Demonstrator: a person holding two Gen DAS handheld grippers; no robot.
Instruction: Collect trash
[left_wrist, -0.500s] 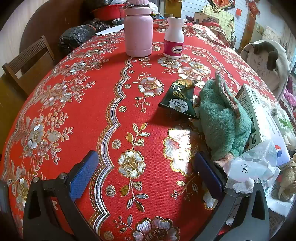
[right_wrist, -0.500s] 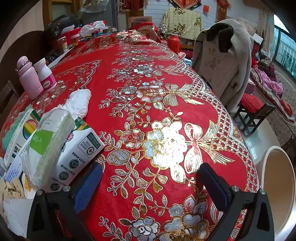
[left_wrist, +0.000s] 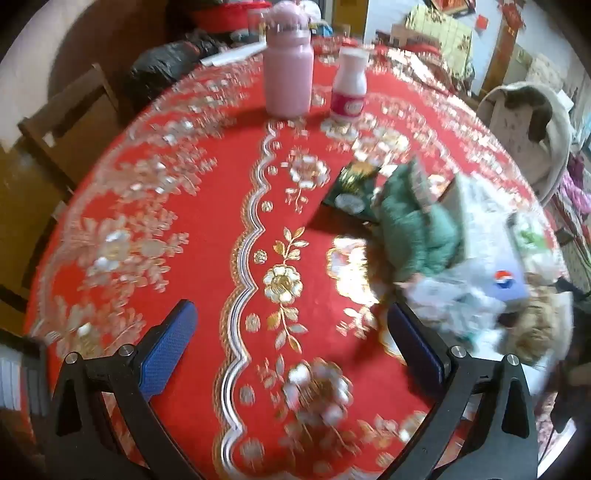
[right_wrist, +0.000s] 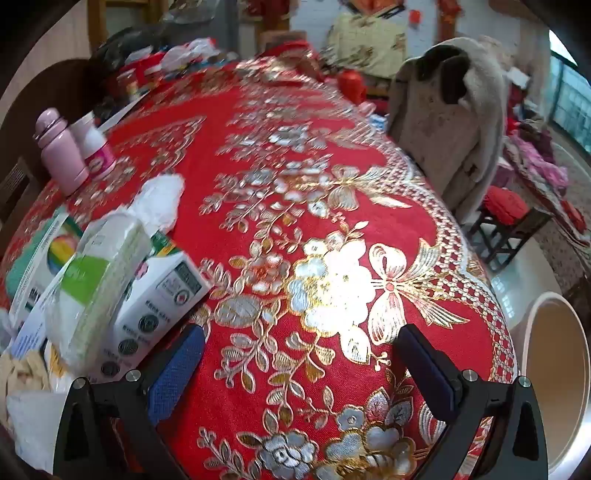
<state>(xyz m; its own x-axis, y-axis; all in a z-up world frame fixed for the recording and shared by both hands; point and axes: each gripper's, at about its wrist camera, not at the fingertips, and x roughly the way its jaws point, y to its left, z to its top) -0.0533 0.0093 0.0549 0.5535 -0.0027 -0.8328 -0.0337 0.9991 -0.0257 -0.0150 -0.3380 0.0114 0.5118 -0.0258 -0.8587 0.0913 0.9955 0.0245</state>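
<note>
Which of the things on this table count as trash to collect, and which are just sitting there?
Likely trash:
dark snack wrapper
crumpled tissue
clear plastic wrap
bin to receive it

Just lying about:
pink flask
white bottle
green towel

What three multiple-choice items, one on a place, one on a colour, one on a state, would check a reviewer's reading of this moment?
1. Where does the white pill bottle stand?
A. Right beside the pink flask
B. On the chair
C. In the bin

2. What colour is the tablecloth?
A. Plain blue
B. Red with gold and silver flowers
C. Green checks

3. How are the right tongs?
A. Shut on the tissue pack
B. Shut on a carton
C. Open, nothing between the pads

Answers:
1 A, both views show the two standing side by side on the table.
2 B, the flowered red cloth fills both views.
3 C, only tablecloth shows between the spread blue pads; the tissue pack lies off to their side.
</note>
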